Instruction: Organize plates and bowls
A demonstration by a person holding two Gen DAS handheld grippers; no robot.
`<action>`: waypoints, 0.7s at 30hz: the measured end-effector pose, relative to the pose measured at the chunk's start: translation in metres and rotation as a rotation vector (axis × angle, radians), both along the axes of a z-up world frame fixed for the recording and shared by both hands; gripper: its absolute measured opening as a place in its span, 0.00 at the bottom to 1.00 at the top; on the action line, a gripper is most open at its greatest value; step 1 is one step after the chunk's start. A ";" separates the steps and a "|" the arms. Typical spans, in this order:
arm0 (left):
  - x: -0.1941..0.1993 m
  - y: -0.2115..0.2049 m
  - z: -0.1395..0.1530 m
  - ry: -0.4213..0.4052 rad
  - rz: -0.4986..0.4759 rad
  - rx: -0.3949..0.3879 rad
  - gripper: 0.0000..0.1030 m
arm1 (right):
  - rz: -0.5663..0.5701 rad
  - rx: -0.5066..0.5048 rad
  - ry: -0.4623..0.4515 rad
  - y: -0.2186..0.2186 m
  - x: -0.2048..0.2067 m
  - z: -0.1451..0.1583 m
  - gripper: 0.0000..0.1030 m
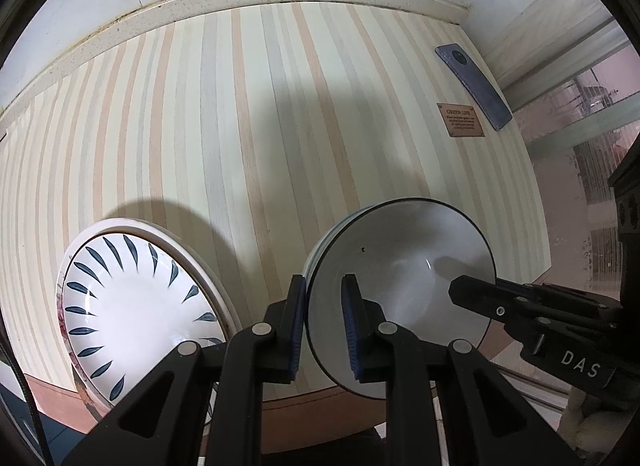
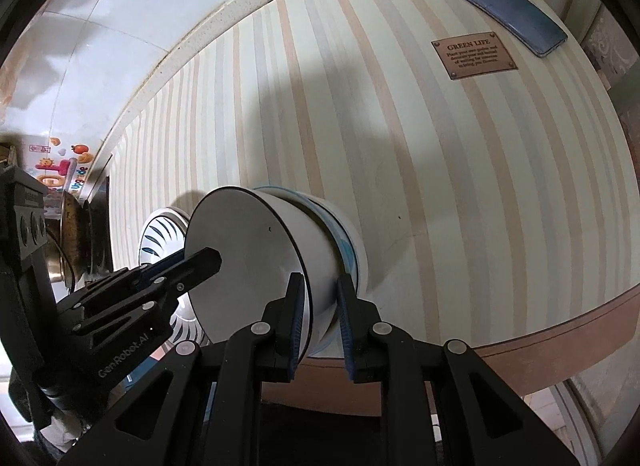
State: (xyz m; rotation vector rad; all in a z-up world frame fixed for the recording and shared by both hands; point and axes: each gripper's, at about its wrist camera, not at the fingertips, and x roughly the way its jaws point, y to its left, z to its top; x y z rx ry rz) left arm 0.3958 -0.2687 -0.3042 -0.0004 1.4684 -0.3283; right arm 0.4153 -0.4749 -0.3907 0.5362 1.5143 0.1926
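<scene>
Left wrist view is showing the left gripper (image 1: 325,322) clamping the near rim of the bowl (image 1: 400,262), one finger outside the wall, one inside. Bowl is white with a dark rim line and is sitting on the striped tabletop (image 1: 240,125) near its front edge. Right gripper (image 1: 476,294) is reaching in from the right, its upper finger over the rim, the other mostly hidden behind it. Only this view is giving a full look at the plate (image 1: 140,306), white with dark leaf marks, lying left of the bowl, apart from it, seemingly on another plate. Phone (image 1: 474,83) and brown label (image 1: 462,119) are lying far right.

Right wrist view is showing the right gripper (image 2: 318,318) pinching the rim at its side, one finger inside, one outside. Only this view is showing the bowl's (image 2: 280,242) outer wall nested in a second bowl with blue bands (image 2: 346,250). Left gripper (image 2: 200,262) is entering from the left, gripping the rim. Plate (image 2: 160,234) is mostly hidden behind the bowl. Stickers (image 2: 60,169) are showing on the far left wall.
</scene>
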 end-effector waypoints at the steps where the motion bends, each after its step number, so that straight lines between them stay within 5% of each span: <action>1: 0.000 0.000 -0.001 0.003 0.000 -0.001 0.15 | -0.005 -0.002 -0.001 0.000 -0.002 0.000 0.19; 17: -0.011 0.008 0.025 -0.038 -0.015 -0.001 0.16 | -0.027 -0.015 -0.026 -0.001 -0.013 0.013 0.21; 19: -0.017 0.012 0.038 -0.055 -0.021 -0.006 0.16 | -0.026 -0.030 -0.047 -0.001 -0.018 0.023 0.24; 21: -0.022 0.016 0.051 -0.075 -0.026 -0.008 0.16 | -0.023 -0.041 -0.075 0.001 -0.024 0.040 0.38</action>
